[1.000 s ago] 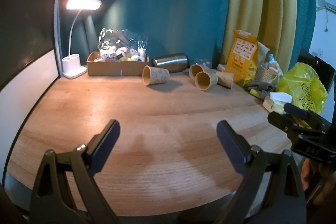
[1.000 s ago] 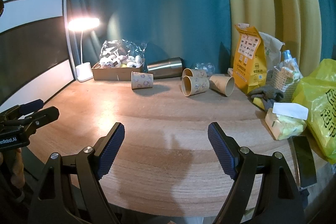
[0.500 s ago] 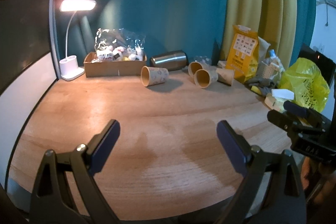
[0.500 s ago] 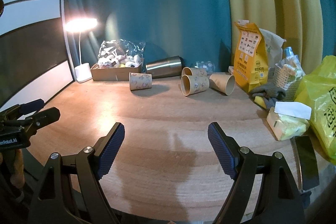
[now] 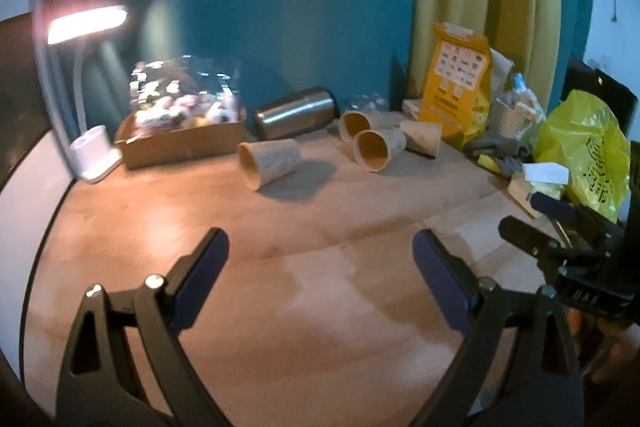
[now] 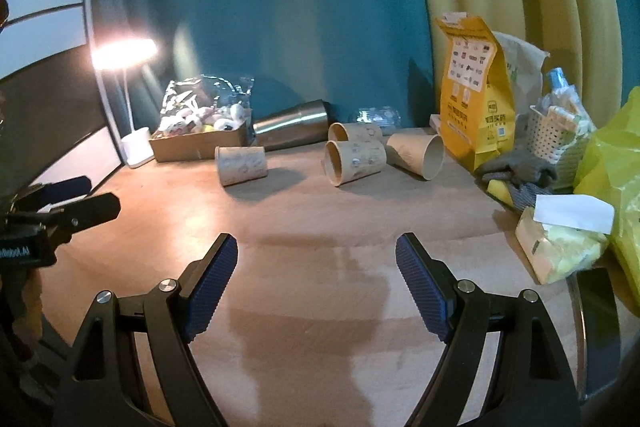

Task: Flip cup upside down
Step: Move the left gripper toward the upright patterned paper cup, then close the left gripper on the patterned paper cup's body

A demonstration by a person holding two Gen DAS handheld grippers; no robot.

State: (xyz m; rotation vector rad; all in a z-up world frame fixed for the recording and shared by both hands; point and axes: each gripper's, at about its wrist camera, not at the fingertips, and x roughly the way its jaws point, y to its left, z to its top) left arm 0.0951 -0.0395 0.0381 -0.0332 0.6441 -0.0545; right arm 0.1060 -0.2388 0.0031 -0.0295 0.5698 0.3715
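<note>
Compared w/ a sec ago we've come fwd a bit: the cups look larger and closer in both views, and the left view is smeared w/ motion blur, so we judge that hand is mid-move. Our likely target, the lone paper cup, lies on its side toward the back of the wooden table, mouth facing left, just in front of the cardboard box and apart from the cluster of three cups lying on their sides further right; which cup is meant we can't be sure. Left gripper is spread wide w/ nothing between the pads, well short of any cup; right gripper is likewise fully released and empty, aimed more at the cluster. Behind the cups lies a steel tumbler; a desk lamp stands at back left, a yellow paper bag and yellow plastic bag at right. To do the approach well, we reckon: pick one cup early, come in low along the table, straddle the cup's wall across its axis near mid-body, and squeeze gently since thin paper crushes. Then lift clear before rotating so the rim ends down w/o scraping, and keep away from the neighbouring cups, which would roll if nudged.
</note>
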